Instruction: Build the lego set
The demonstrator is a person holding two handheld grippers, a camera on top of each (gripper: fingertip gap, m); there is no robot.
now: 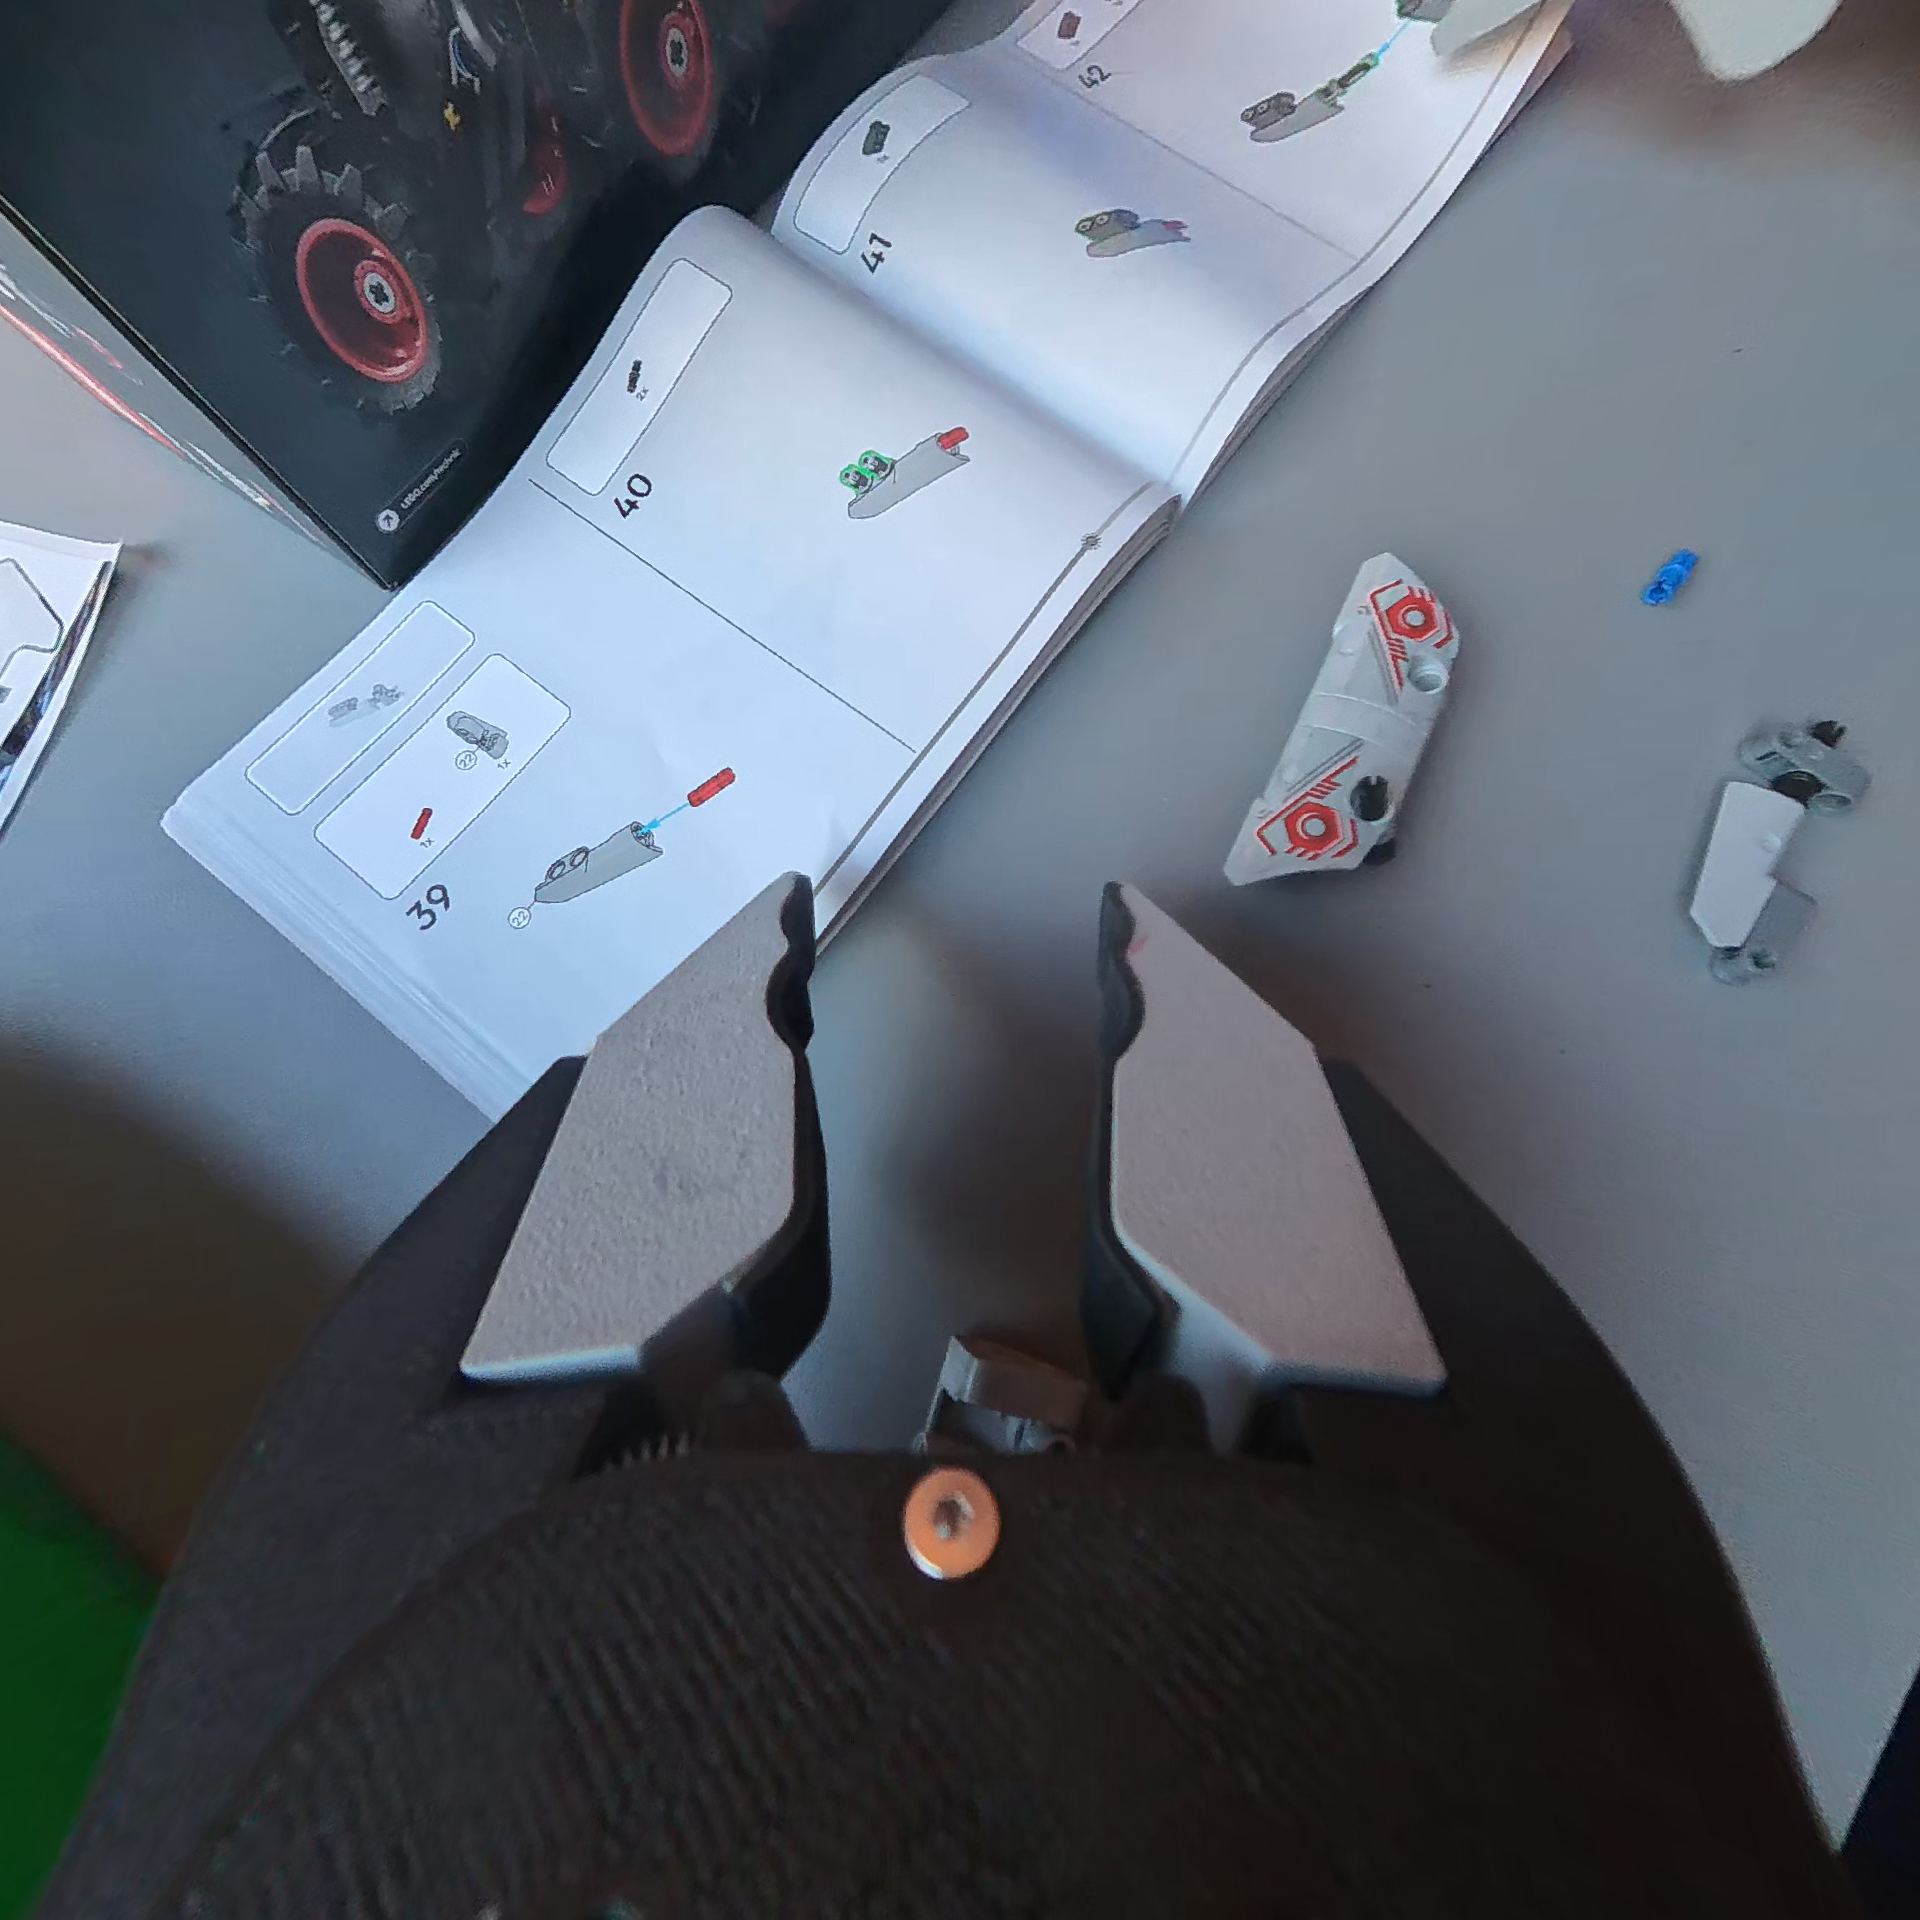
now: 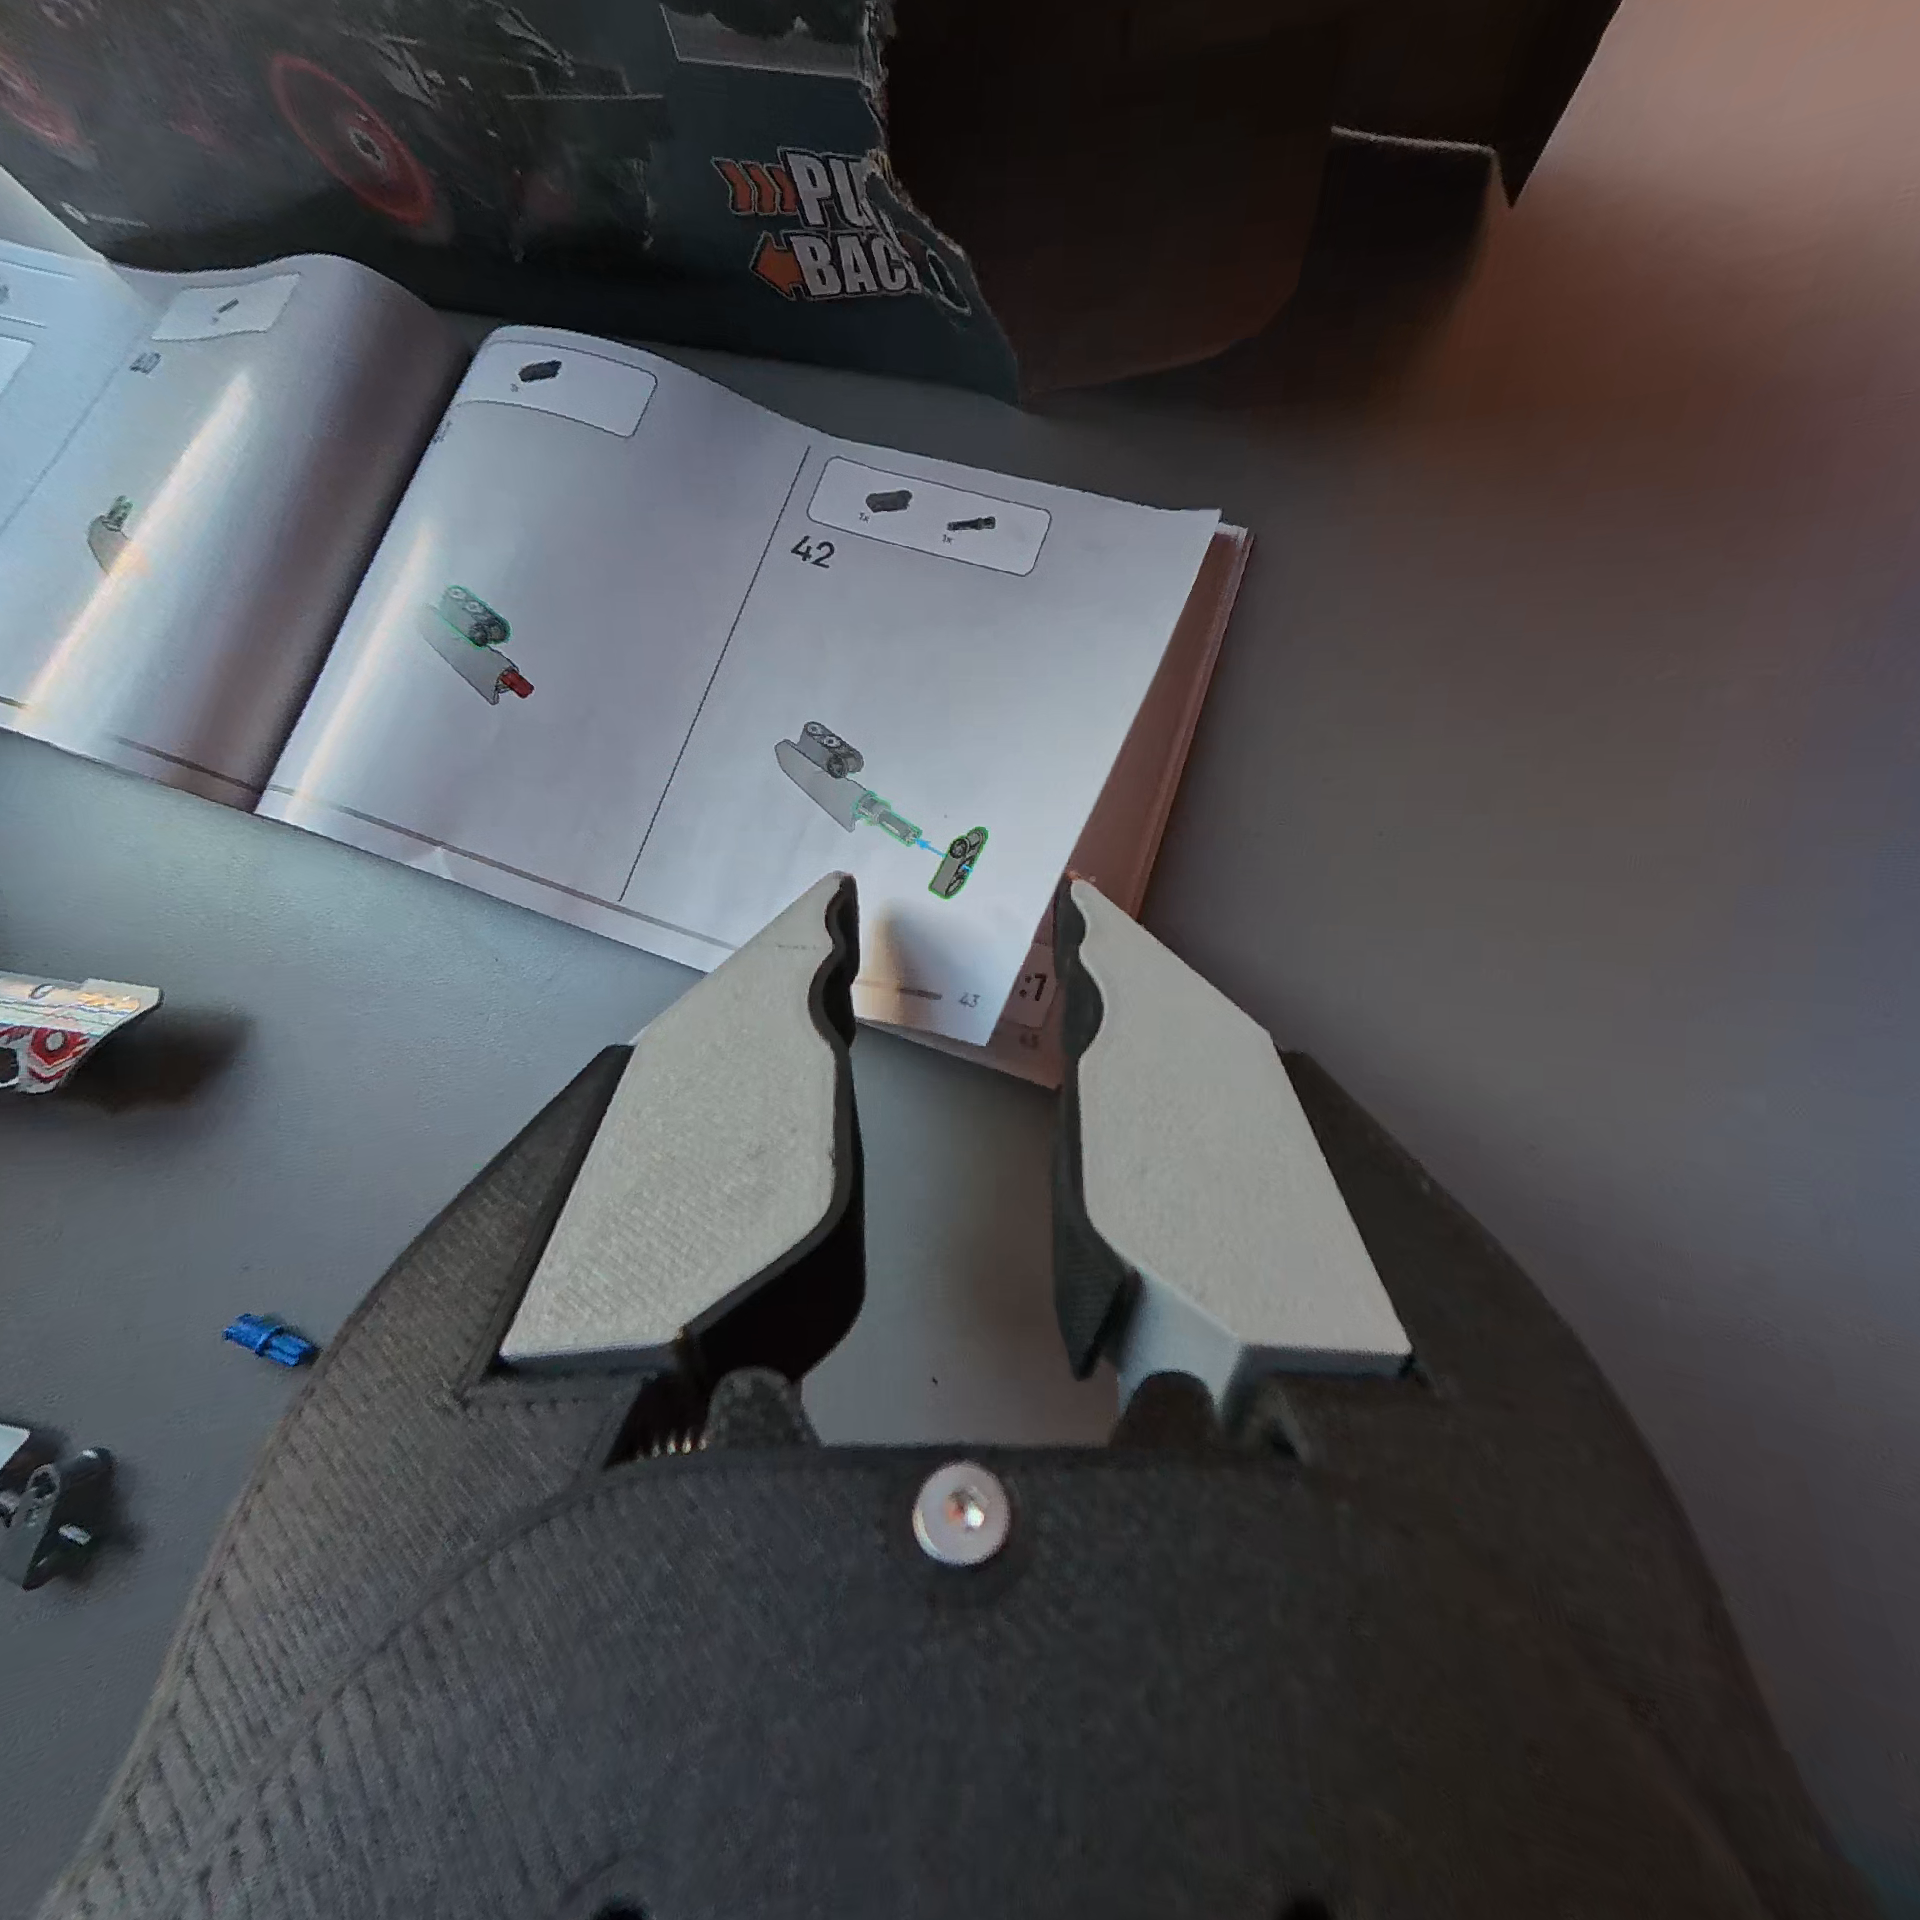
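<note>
On grey table (image 1: pixel 1558 364), printed instruction booklet (image 1: pixel 831 364) beside dark box (image 1: pixel 312 208) — left tool (image 1: pixel 956 894), right tool (image 2: pixel 956 894) both parted, empty.

Grey table (image 1: pixel 1558 364) under my grey-and-black tongs, white booklet (image 1: pixel 727 582) with red and green part drawings, black box (image 1: pixel 260 208) showing red wheels, white panel (image 1: pixel 1340 727) with red hexagon markings, small blue pin (image 1: pixel 1668 578).

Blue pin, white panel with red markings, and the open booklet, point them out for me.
Blue pin (image 1: pixel 1669 578), left wrist view, its middle.
White panel with red markings (image 1: pixel 1340 727), left wrist view, bare centre.
Open booklet (image 2: pixel 914 665), right wrist view, right-hand page.
</note>
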